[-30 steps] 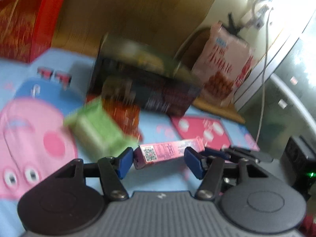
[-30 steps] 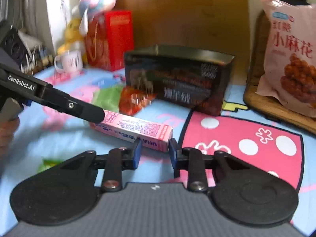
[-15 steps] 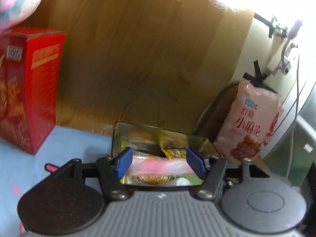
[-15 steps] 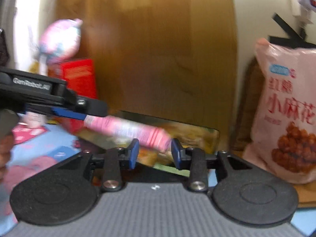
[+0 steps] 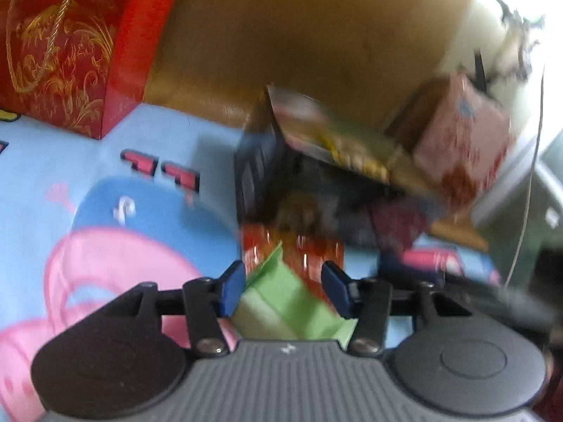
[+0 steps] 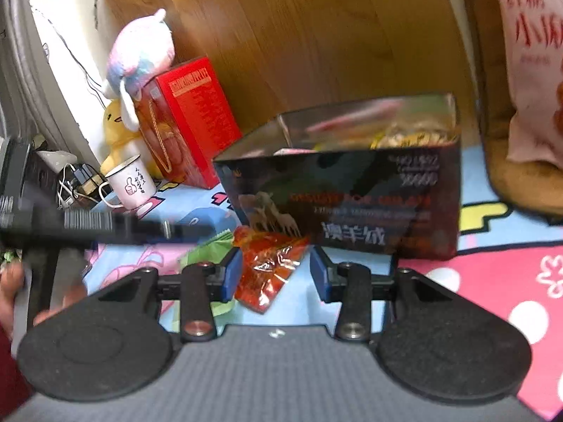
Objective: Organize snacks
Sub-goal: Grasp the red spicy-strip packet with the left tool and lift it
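A dark open-topped box (image 6: 352, 190) stands on the cartoon mat (image 6: 510, 281), with a pink carton (image 6: 330, 123) and other snacks inside. In front of it lie a green packet (image 5: 281, 302) and an orange-red packet (image 6: 271, 263). My left gripper (image 5: 283, 290) is low over the green packet, jaws closing either side of it, with no firm grip shown in the blur. My right gripper (image 6: 276, 274) frames the orange-red packet, jaws opening, pads clear of it. The left gripper's finger (image 6: 147, 227) reaches in from the left, blurred.
A red gift bag (image 6: 190, 119) with a plush toy (image 6: 140, 56) on it stands at the back left, next to a white mug (image 6: 130, 186). A pink snack bag (image 6: 527, 52) leans at the back right. A wooden board rises behind the box. A hand (image 6: 10, 281) shows at far left.
The pink carton, carried between both grippers over the box, now lies inside it. Both grippers have dropped to the packets in front of the box.
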`<state>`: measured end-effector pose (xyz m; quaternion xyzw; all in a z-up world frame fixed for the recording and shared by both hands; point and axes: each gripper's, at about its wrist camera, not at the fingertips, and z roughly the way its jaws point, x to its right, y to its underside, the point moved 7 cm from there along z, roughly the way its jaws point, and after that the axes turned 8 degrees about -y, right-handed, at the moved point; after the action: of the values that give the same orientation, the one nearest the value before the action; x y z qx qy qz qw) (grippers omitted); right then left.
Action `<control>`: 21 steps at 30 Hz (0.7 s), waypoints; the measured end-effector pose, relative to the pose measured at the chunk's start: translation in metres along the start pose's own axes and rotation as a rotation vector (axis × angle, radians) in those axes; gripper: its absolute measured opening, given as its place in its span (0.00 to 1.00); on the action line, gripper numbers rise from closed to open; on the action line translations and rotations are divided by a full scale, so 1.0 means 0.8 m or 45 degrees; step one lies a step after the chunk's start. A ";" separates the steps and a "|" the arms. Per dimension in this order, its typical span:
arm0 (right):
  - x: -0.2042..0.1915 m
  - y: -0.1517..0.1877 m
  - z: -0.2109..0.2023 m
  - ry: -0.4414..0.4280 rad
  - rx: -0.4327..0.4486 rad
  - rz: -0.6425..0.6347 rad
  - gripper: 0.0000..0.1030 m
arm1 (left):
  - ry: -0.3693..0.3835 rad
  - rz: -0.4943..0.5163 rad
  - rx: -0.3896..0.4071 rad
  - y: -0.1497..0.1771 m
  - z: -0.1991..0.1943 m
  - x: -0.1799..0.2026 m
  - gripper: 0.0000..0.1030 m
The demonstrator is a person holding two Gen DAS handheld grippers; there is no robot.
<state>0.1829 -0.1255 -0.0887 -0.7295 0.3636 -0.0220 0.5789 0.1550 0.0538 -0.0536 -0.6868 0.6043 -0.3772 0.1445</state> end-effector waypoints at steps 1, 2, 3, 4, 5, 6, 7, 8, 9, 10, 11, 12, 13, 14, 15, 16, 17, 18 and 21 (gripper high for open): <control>0.003 0.002 0.003 0.011 -0.008 0.002 0.44 | 0.018 0.040 -0.011 0.011 -0.008 0.007 0.46; -0.002 0.004 0.006 0.018 -0.016 0.003 0.44 | 0.077 0.062 -0.040 0.023 -0.018 0.012 0.46; 0.000 0.007 0.008 0.016 -0.025 0.009 0.44 | 0.168 0.075 -0.073 0.034 -0.029 0.019 0.46; 0.001 0.010 0.009 0.012 -0.032 0.015 0.44 | 0.228 0.087 -0.091 0.042 -0.039 0.021 0.46; 0.003 0.013 0.010 0.009 -0.038 0.023 0.44 | 0.254 0.107 -0.090 0.046 -0.048 0.024 0.46; 0.004 0.014 0.009 0.003 -0.038 0.035 0.44 | 0.234 0.125 -0.064 0.045 -0.055 0.022 0.51; 0.006 0.014 0.010 -0.007 -0.033 0.047 0.44 | 0.196 0.130 -0.039 0.041 -0.059 0.018 0.55; 0.007 0.014 0.007 -0.014 -0.029 0.058 0.44 | 0.157 0.117 -0.017 0.034 -0.059 0.011 0.57; 0.007 0.012 0.007 -0.021 -0.026 0.069 0.44 | 0.122 0.076 -0.007 0.026 -0.055 0.001 0.58; 0.006 0.013 0.008 -0.026 -0.029 0.073 0.45 | 0.102 0.018 -0.011 0.017 -0.049 -0.007 0.58; 0.006 0.012 0.010 -0.029 -0.035 0.071 0.45 | 0.100 -0.047 -0.020 0.010 -0.040 -0.018 0.58; 0.005 0.012 0.011 -0.028 -0.041 0.063 0.45 | 0.105 -0.107 -0.026 0.003 -0.030 -0.027 0.58; 0.004 0.011 0.014 -0.031 -0.048 0.056 0.45 | 0.097 -0.151 -0.033 -0.002 -0.019 -0.034 0.58; 0.003 0.010 0.018 -0.043 -0.056 0.060 0.46 | 0.084 -0.170 -0.043 -0.005 -0.009 -0.037 0.57; 0.003 0.009 0.022 -0.073 -0.068 0.083 0.46 | 0.090 -0.174 -0.046 -0.006 0.003 -0.038 0.55; 0.004 0.008 0.027 -0.121 -0.081 0.129 0.46 | 0.103 -0.167 -0.014 -0.007 0.005 -0.037 0.55; 0.005 0.007 0.030 -0.165 -0.092 0.180 0.46 | 0.107 -0.153 0.005 -0.008 0.006 -0.036 0.55; 0.007 0.006 0.035 -0.217 -0.099 0.245 0.46 | 0.102 -0.137 0.018 -0.008 0.006 -0.033 0.55; 0.008 0.006 0.042 -0.331 -0.074 0.363 0.46 | 0.085 -0.102 0.053 -0.003 0.002 -0.031 0.53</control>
<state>0.2005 -0.1015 -0.1061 -0.6836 0.3860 0.1652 0.5971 0.1582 0.0774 -0.0617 -0.6943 0.5728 -0.4179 0.1232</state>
